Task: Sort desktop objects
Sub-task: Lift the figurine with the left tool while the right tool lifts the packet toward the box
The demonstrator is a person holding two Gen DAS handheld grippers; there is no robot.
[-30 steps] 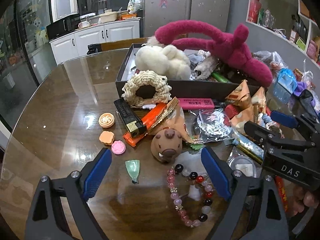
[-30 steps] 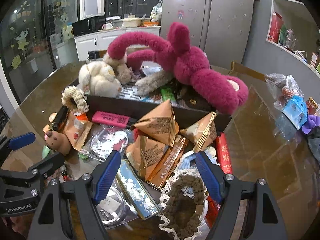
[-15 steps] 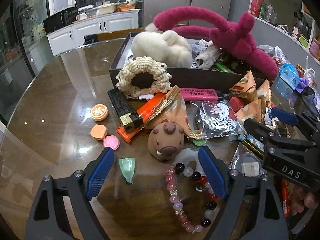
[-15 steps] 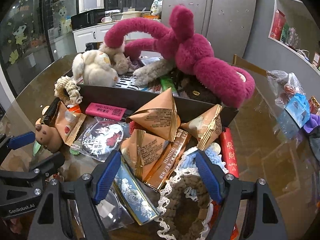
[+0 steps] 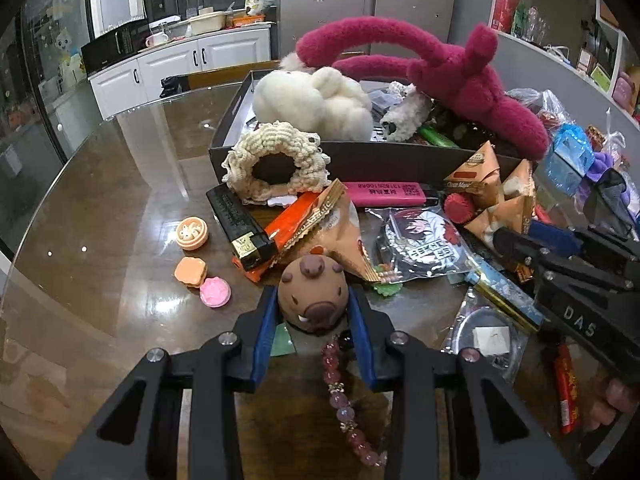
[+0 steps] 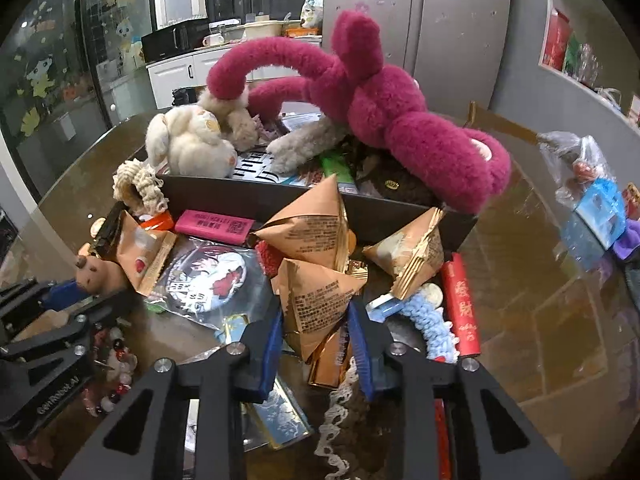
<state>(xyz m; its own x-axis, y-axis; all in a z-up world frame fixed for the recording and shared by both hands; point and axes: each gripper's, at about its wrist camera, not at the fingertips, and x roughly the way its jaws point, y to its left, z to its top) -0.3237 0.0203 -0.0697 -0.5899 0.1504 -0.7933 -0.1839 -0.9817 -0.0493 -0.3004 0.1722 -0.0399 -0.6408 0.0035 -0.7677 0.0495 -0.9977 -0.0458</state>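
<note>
Evidently the glass-topped table [image 5: 100, 200] carries a heap, and behind it the dark box [image 5: 400, 156] is already piled with a magenta plush [image 6: 400, 120] and a cream plush [image 5: 320, 100], so little room is left there.

In front of the box's near wall, toward the table's near edge, the right gripper [image 6: 316, 332] has its jaws closed on a tan triangular snack packet [image 6: 316, 300]. My advice is to lift it straight up, since another triangular packet [image 6: 312, 228] leans against it and a foil bar [image 6: 332, 360] lies under it.

Further left, the left gripper [image 5: 314, 316] has its blue pads pressed on both flanks of the small brown animal figure [image 5: 314, 296]. The figure looks round and smooth, so I would keep the squeeze firm and raise it slowly, clear of the pink bead bracelet [image 5: 344, 400] that lies just beneath it and the green piece [image 5: 282, 340] at the left pad.
</note>
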